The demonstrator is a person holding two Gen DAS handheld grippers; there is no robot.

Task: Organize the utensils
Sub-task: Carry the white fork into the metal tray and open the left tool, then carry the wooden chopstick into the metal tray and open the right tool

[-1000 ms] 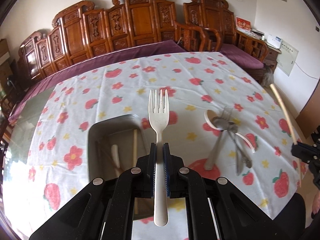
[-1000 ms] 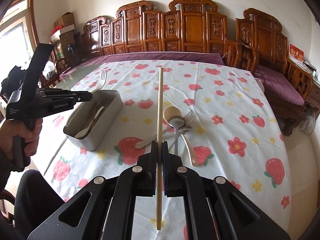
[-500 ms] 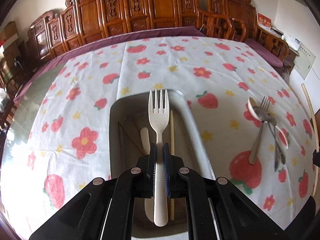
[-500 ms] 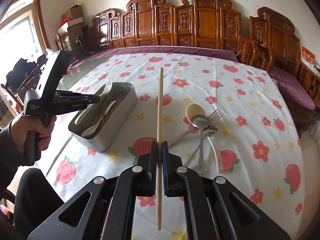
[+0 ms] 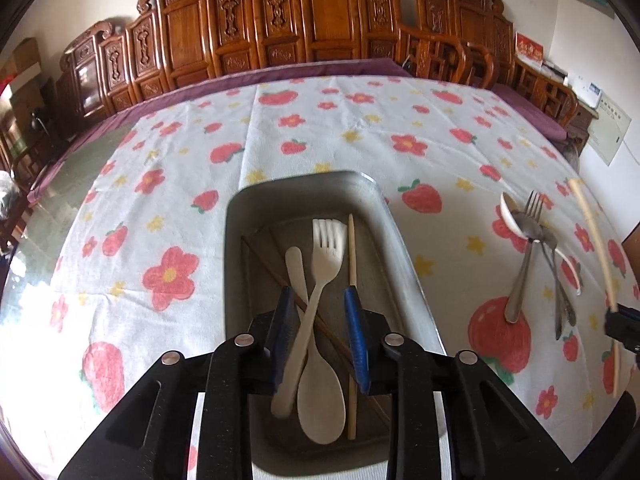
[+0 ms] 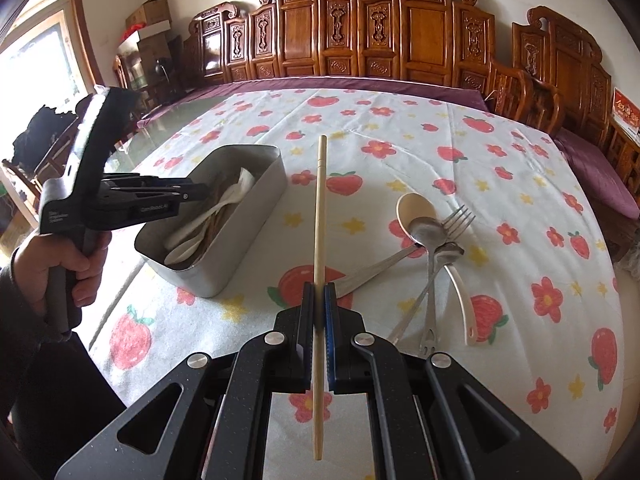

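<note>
My left gripper (image 5: 318, 294) hangs over the metal tray (image 5: 394, 232), and its jaws are opening. The cream plastic fork (image 5: 326, 256) lies loose and tilted between the blue pads, blurred, tines toward the tray's far end. Under it in the tray lie a cream spoon (image 5: 320, 396), a pale chopstick (image 5: 351, 320) and dark chopsticks (image 5: 276, 270). My right gripper (image 6: 319, 290) is shut on a pale wooden chopstick (image 6: 320, 208), which points away above the cloth. The tray (image 6: 240, 240) is to its left, with the left gripper (image 6: 192, 192) above it.
A pile of utensils (image 6: 432, 248) with metal spoons, a metal fork and cream pieces lies on the strawberry-print tablecloth (image 6: 500, 184) to the right of the tray. Carved wooden chairs (image 6: 400, 40) line the far side. A person's hand (image 6: 80, 264) holds the left gripper.
The left gripper came in over the tray and sank lower. Its jaws went from shut on the fork to apart, and the fork tipped loose. The right gripper sank slightly with its chopstick.
</note>
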